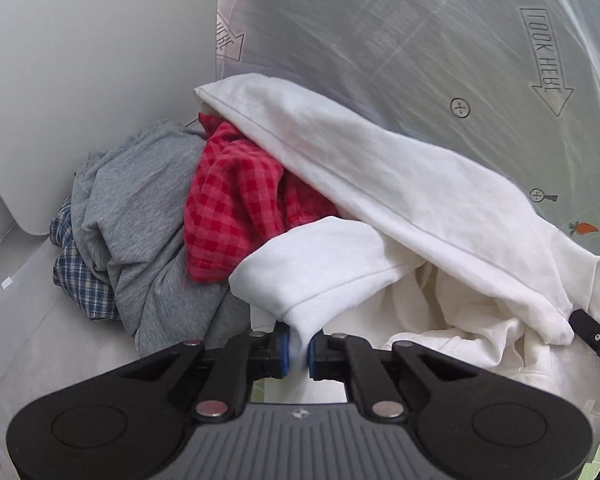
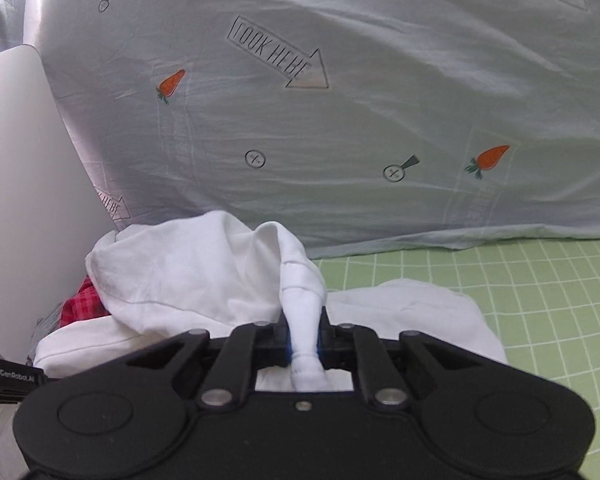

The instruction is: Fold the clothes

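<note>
Four garments are counted in the pile seen from the left wrist cam: 1 white shirt (image 1: 380, 200), 1 red checked garment (image 1: 236, 204), 1 grey top (image 1: 140, 216) and 1 blue plaid piece (image 1: 80, 276), the last mostly buried under the grey one. Two grippers are seen. The left gripper (image 1: 299, 350) is closed on a folded hem corner of the white shirt, w/ cloth pinched between the blue pads (image 1: 285, 350) and the rest of the shirt rising up and away to the right, over the red checked garment. The right gripper (image 2: 303, 342) is clamped on a bunched, twisted strip of the same white shirt (image 2: 180, 272); the strip is passed straight through between the jaws and hangs out behind them, approx. centred. In the right cam the shirt is draped left of and ahead of the jaws, w/ another part spread on the green grid mat (image 2: 540, 300) to the right. One pale sheet (image 2: 380, 120) printed w/ carrots, arrows and "LOOK HERE" is hung behind as backdrop. One white panel (image 1: 80, 80) is stood at the left, next to the pile. A bit of the right gripper's finger is glimpsed at the far right edge of the left cam, touching the shirt.
</note>
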Motion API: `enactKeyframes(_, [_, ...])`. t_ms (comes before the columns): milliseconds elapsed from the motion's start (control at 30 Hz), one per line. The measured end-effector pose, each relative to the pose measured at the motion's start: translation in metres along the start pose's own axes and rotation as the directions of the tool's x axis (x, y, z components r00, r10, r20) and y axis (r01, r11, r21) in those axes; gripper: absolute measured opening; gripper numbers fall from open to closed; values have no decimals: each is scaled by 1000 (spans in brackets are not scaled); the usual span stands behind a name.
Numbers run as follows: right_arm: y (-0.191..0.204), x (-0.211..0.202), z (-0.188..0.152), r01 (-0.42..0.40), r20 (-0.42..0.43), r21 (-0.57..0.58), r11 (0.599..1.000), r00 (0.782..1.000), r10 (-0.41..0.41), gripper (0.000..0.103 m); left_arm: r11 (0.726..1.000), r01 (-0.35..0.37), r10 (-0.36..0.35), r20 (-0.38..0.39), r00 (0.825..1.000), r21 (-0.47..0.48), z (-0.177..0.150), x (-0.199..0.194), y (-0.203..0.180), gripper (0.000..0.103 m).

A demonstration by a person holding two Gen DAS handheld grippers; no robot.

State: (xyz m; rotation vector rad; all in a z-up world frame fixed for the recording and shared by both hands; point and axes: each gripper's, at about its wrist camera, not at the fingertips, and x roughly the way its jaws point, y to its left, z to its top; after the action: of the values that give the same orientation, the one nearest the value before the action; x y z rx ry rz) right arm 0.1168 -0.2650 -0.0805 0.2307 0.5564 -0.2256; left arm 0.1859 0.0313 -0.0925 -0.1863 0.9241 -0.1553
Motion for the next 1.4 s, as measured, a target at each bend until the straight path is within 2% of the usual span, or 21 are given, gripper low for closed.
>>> enactKeyframes(67, [-14,-16,7,62,64,-15,998,996,-61,9,998,63,-64,57,996,22,-1,-23,-12,8])
enactKeyframes(133, [-29,-32,13,125,128,-25,992,984,-121,9,991,126,-131,109,985,53,-4,-45,-28,8])
enactKeyframes(233, [-52,-55,23,220,217,-27,975,953,-209,10,964,222,-245,162,956,148,-13,-69,-66,8])
enactKeyframes(267, [-67,-54,25,254,206,7,967,946,-250,10,954,244,-273,163,948,176,-18,-72,-76,8])
enactKeyframes(367, [-112,-51,18,326,113,98,940,935,-336,10,932,278,-311,122,942,232,-33,-59,-105,9])
enactKeyframes(467, [-149,-44,-1,390,-1,144,909,919,-394,10,947,262,-271,23,962,187,-48,-33,-118,10])
enactKeyframes(567, [-173,-36,-25,402,-104,192,895,915,-389,10,974,177,-171,-54,984,139,-59,-3,-117,10])
enactKeyframes(667, [-190,-30,-44,402,-160,214,890,913,-374,11,988,104,-93,-101,991,114,-67,20,-113,11])
enactKeyframes(800, [-209,-32,-52,372,-165,200,906,925,-343,11,998,52,-44,-157,987,42,-76,36,-111,11])
enactKeyframes(867, [-221,-35,-49,370,-153,180,911,926,-346,11,998,22,-13,-131,991,62,-79,30,-123,11])
enactKeyframes(933, [-240,-41,-44,396,-121,137,908,917,-381,11,997,-1,9,-100,995,79,-80,22,-135,11])
enactKeyframes(1000, [-271,-48,-37,443,-100,130,887,896,-433,11,998,3,2,-75,997,69,-81,11,-147,11])
enactKeyframes(1100, [-327,-55,-28,531,-65,114,840,847,-527,11,999,38,-35,-65,997,34,-84,-1,-161,16])
enactKeyframes(1200, [-371,-56,-18,633,-31,107,767,773,-634,14,996,72,-68,-90,994,48,-89,-5,-179,22])
enactKeyframes(1233, [-379,-58,-19,650,-41,124,750,759,-650,21,994,79,-72,-100,992,73,-91,-5,-186,22])
enactKeyframes(1267, [-387,-61,-19,666,-51,141,732,744,-667,33,991,72,-60,-108,992,112,-94,-4,-194,22])
enactKeyframes(1300, [-395,-63,-20,682,-61,158,714,728,-682,40,987,51,-34,-112,993,152,-97,-1,-202,22])
enactKeyframes(1333, [-401,-66,-22,692,-71,178,699,718,-692,47,983,30,-9,-114,993,180,-98,1,-207,22])
enactKeyframes(1400, [-396,-81,-39,661,-79,246,709,743,-665,50,980,17,9,-125,992,200,-97,5,-209,22])
